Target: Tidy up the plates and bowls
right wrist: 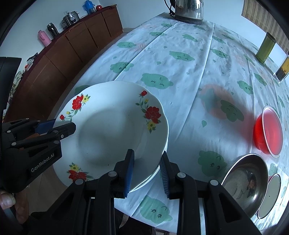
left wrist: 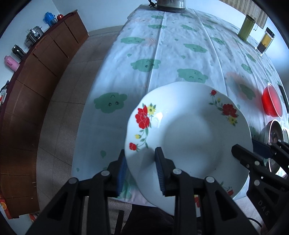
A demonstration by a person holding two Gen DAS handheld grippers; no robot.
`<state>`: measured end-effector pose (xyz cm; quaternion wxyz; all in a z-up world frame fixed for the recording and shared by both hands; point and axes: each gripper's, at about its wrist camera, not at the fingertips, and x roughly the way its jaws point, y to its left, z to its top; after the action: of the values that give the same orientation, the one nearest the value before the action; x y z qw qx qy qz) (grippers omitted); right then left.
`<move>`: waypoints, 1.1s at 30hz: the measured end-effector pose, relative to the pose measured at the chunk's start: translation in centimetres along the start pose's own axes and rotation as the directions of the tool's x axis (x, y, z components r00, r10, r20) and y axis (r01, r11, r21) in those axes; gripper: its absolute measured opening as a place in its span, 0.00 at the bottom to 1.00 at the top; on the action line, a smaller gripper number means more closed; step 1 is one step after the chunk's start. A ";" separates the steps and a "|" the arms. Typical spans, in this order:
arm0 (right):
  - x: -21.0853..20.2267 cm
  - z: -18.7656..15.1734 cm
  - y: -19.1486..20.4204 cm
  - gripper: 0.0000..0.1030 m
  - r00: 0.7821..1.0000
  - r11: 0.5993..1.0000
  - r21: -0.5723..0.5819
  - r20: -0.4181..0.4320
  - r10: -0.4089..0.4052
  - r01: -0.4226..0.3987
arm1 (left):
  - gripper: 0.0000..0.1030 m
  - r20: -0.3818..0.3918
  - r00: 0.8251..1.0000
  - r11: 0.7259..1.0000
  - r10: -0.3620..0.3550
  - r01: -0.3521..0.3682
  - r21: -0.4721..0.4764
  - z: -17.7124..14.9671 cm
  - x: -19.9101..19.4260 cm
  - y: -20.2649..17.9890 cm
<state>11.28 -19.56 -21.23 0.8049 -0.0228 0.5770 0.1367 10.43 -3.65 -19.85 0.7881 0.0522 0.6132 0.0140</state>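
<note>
A white deep plate (left wrist: 189, 126) (right wrist: 112, 126) with red and yellow flowers is at the near left corner of the table, and its near rim juts past the table edge. Further plate rims (right wrist: 155, 172) show beneath it. My left gripper (left wrist: 140, 168) (right wrist: 63, 124) is shut on its left rim, one pad over the rim and one outside it. On the opposite rim my right gripper (right wrist: 147, 170) (left wrist: 249, 148) is shut the same way. To the right stand a red translucent bowl (right wrist: 269, 128) (left wrist: 271, 103) and a steel bowl (right wrist: 247, 182) (left wrist: 274, 133).
The tablecloth (right wrist: 180, 63) has green clouds. A kettle (right wrist: 189, 9) stands at the far end, a green tin (right wrist: 265, 48) and a clear jar (right wrist: 282, 70) at the far right. A small round dish (right wrist: 270, 195) touches the steel bowl. A brown sideboard (left wrist: 36, 81) lines the left wall.
</note>
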 end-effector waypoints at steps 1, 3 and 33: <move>0.1 0.0 0.1 0.29 1.000 1.000 -0.002 -0.002 0.000 0.000 | 0.28 -0.002 1.000 1.000 -0.001 0.001 0.000 0.0 0.1 0.0; 0.3 -0.1 0.1 0.29 1.000 1.000 -0.002 -0.005 -0.001 0.001 | 0.28 -0.008 1.000 1.000 -0.005 0.005 -0.003 -0.2 0.4 0.1; 1.0 -0.9 0.9 0.29 0.999 0.999 -0.025 -0.012 -0.037 0.036 | 0.30 -0.044 0.999 1.000 -0.030 0.030 0.005 -0.8 1.7 0.0</move>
<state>10.49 -18.73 -22.38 0.8033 -0.0440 0.5797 0.1290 10.08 -3.47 -21.68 0.7744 0.0449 0.6311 0.0016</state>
